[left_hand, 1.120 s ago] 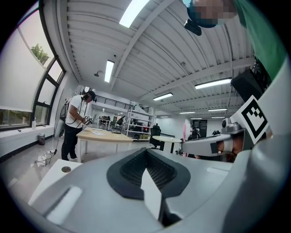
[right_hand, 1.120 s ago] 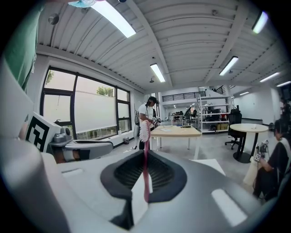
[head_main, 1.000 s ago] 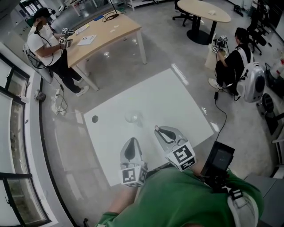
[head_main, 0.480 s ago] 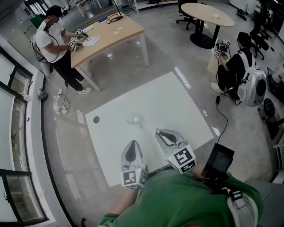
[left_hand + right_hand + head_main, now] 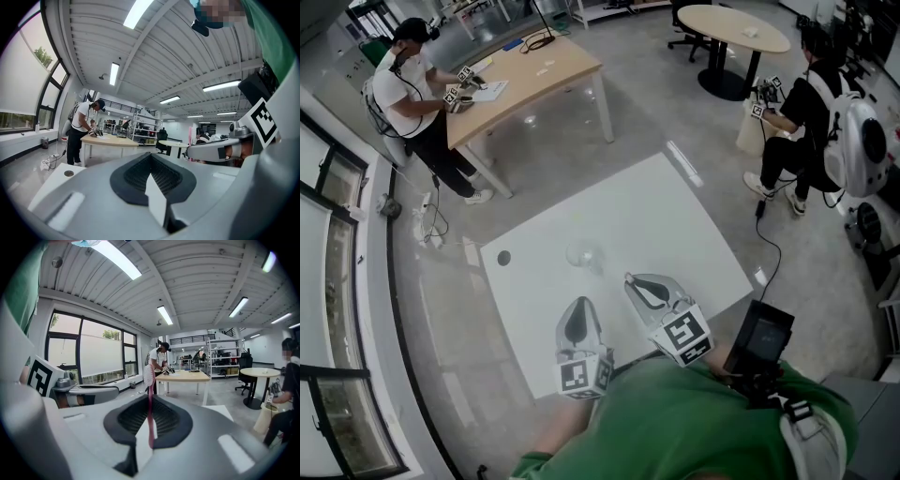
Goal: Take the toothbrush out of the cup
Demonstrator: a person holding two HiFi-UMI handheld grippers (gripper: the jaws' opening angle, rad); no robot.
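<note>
One pink toothbrush [image 5: 150, 414] was gripped between the clenched jaws of the right gripper [image 5: 150, 401], out of the single clear cup [image 5: 581, 253] and nearer the person. Of the two grippers, the left gripper [image 5: 150, 160], also short of the cup, was closed on nothing.

A small dark disc [image 5: 503, 258] lies near the left corner of the white bench [image 5: 656, 211]. Beyond its far edge, one person [image 5: 405, 89] leans at a wooden table [image 5: 534, 67]; another, with a white backpack [image 5: 861, 141], sits near a round table [image 5: 734, 26].
</note>
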